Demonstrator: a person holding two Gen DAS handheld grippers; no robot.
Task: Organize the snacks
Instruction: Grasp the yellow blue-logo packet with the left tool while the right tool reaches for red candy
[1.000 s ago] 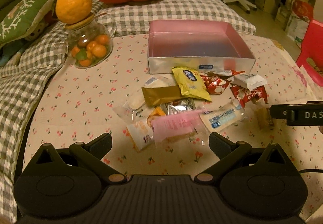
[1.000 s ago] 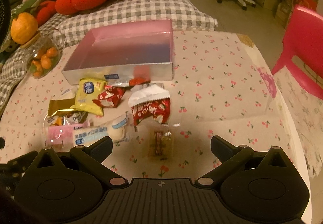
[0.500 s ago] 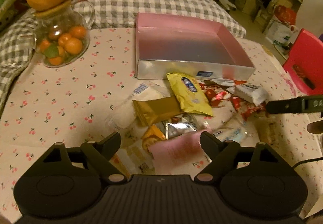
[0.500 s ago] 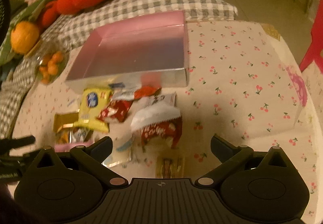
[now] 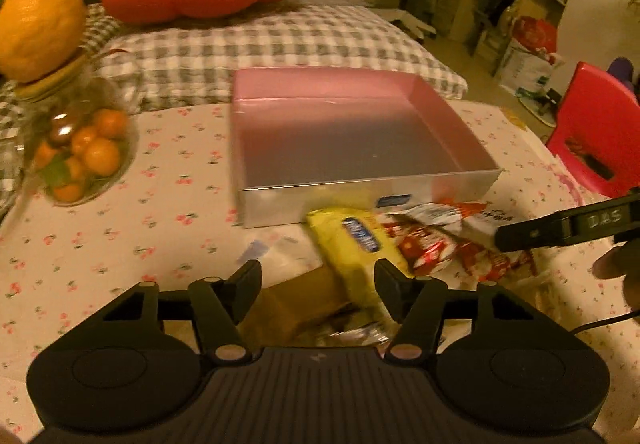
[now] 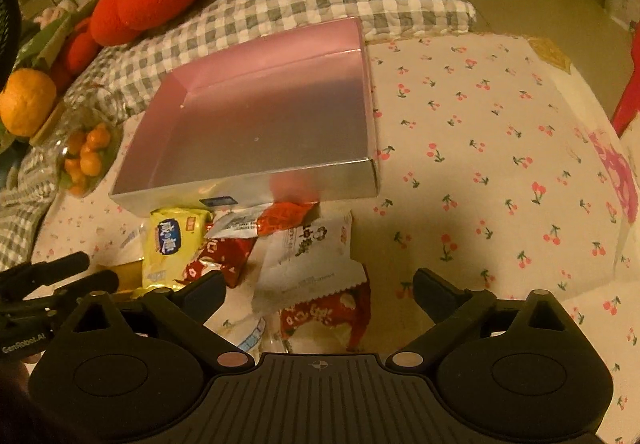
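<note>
Fingers [image 5: 248, 284] bracket gold packet [image 5: 296, 304] — hidden behind yellow packet [image 6: 172, 244] rightward.

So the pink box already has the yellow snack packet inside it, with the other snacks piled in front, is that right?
Not quite: the pink box is empty. The right wrist view shows the yellow snack packet lying on the tablecloth in front of it, with the other snacks.

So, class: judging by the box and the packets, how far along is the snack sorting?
Done: nothing; the shallow pink box holds no packets. In hand: nothing; the left gripper and right gripper are open above the pile. Left: every packet, including the yellow snack packet.
</note>
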